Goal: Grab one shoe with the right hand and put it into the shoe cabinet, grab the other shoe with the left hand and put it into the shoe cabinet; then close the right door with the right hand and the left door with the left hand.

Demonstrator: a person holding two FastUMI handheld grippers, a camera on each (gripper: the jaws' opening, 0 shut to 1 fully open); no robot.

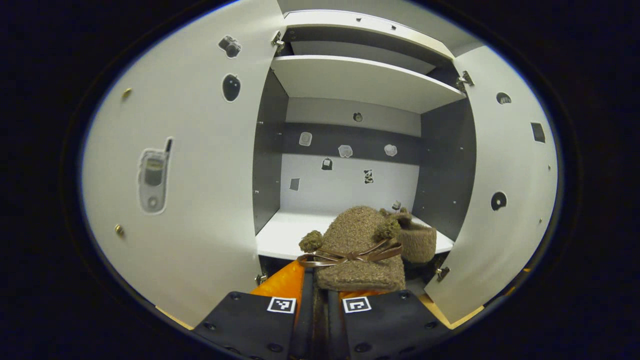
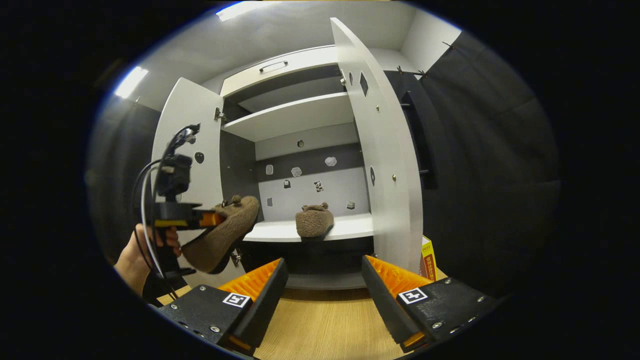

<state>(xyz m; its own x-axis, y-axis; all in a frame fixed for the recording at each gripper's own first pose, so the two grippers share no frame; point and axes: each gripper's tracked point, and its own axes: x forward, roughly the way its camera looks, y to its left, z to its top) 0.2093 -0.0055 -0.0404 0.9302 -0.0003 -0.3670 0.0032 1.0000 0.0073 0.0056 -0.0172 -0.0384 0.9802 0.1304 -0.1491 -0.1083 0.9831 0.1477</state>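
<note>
now left gripper clamped on shoe, fingers close together, shoe straight ahead of it, raised before cabinet opening, brown bow across top. second shoe beyond, slightly right of left gripper, resting on lower shelf. right gripper fingers wide apart, holding nothing, above wooden floor. ahead of it second shoe on shelf; to its left, hand with left gripper carrying shoe. left door and right door both open.
</note>
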